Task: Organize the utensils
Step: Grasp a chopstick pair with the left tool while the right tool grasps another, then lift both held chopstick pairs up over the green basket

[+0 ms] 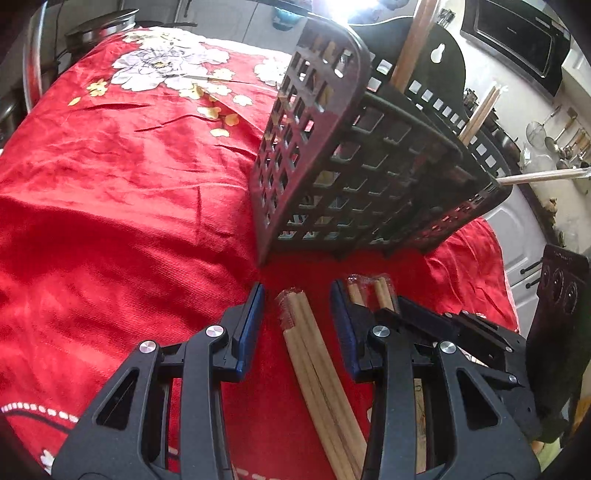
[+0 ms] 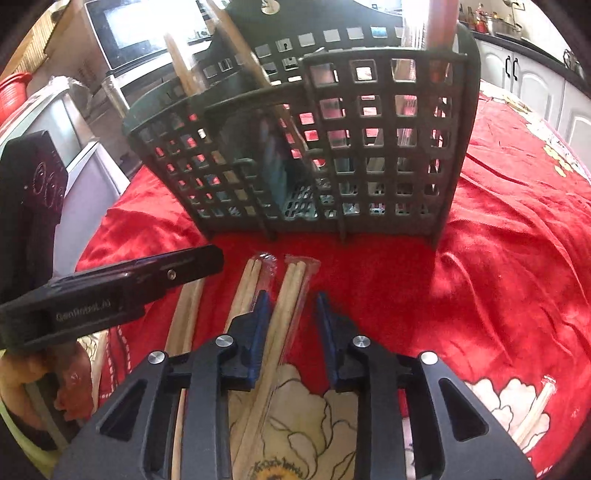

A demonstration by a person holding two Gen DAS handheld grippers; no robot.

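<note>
A dark lattice utensil basket [image 1: 351, 166] [image 2: 314, 147] stands on the red flowered cloth [image 1: 110, 221], with several chopsticks [image 1: 413, 40] upright in it. Wrapped wooden chopstick pairs lie in front of it. My left gripper [image 1: 297, 291] straddles one pair [image 1: 314, 362]; both blue pads stand clear of it, so it is open. My right gripper [image 2: 292, 295] straddles another pair [image 2: 282, 317] that lies close along the left pad, while the right pad is apart; it is open too. A third pair [image 2: 247, 284] lies between the two grippers.
A black boxy device [image 1: 557, 314] [image 2: 33, 192] stands at the cloth's edge beside the left gripper's body [image 2: 110, 288]. A hand [image 2: 22, 387] holds that gripper. One more wrapped pair [image 2: 535, 410] lies far right. An oven [image 2: 147, 33] and cabinets [image 2: 535, 74] stand behind.
</note>
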